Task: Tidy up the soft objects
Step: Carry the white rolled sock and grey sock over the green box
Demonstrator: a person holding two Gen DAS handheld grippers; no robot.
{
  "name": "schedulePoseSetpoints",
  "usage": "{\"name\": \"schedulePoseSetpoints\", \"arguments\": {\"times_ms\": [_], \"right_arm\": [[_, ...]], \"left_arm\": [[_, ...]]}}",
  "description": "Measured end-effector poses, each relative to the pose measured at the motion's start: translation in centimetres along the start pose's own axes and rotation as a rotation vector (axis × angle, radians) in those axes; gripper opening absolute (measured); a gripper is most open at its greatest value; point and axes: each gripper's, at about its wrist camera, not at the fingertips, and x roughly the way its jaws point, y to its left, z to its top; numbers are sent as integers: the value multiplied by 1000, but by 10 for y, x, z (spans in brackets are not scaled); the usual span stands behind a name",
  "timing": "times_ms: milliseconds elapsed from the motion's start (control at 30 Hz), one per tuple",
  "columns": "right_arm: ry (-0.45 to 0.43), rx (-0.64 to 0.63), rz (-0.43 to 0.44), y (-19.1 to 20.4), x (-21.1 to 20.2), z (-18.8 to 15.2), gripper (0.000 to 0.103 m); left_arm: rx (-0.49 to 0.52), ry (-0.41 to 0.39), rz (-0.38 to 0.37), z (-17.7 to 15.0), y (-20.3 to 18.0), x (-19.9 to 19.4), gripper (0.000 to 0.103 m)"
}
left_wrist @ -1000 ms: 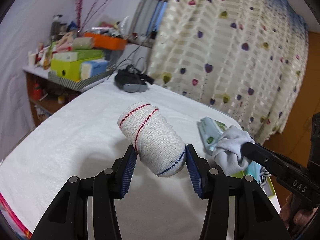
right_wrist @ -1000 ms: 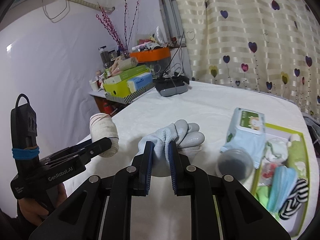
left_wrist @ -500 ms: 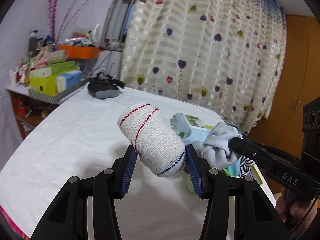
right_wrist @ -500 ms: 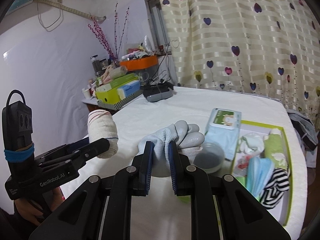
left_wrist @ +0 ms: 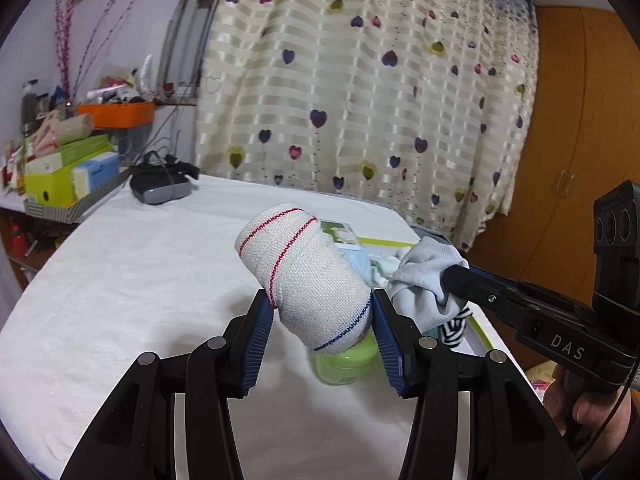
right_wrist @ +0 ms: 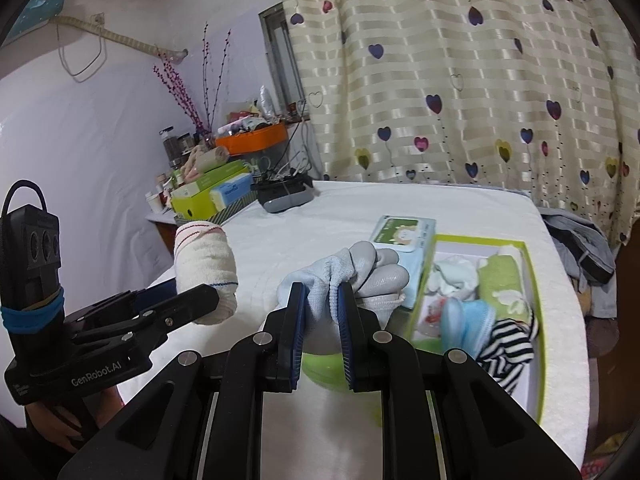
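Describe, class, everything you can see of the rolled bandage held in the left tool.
The rolled bandage is a fat cream-white cylinder of ribbed, stretchy-looking woven cloth, wound in layers. Two thin red zigzag lines run around its far end and a blue one around its near end. It tilts up and away from the left tool, whose blue pads press its near end from both sides, holding it clear of the white tablecloth. Nothing else touches it.

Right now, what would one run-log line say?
left gripper: shut on bandage roll | right gripper: shut on grey glove | both above table, near green-rimmed box
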Motion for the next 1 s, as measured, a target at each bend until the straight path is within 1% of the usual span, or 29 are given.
{"name": "schedulePoseSetpoints", "arguments": {"times_ms": [667,900,1000], "right_arm": [[-39,64,-91,-47,-38,-5,17],[-35,93,-129,-66,-44,-9,17],[-29,110,-146,-75,-45,-12,17]], "left_arm": [[93,44,-105,3,-62,24,49],[104,66,-148,2,-75,35,49],[113,87,-170,-1,-83,43,49]]}}
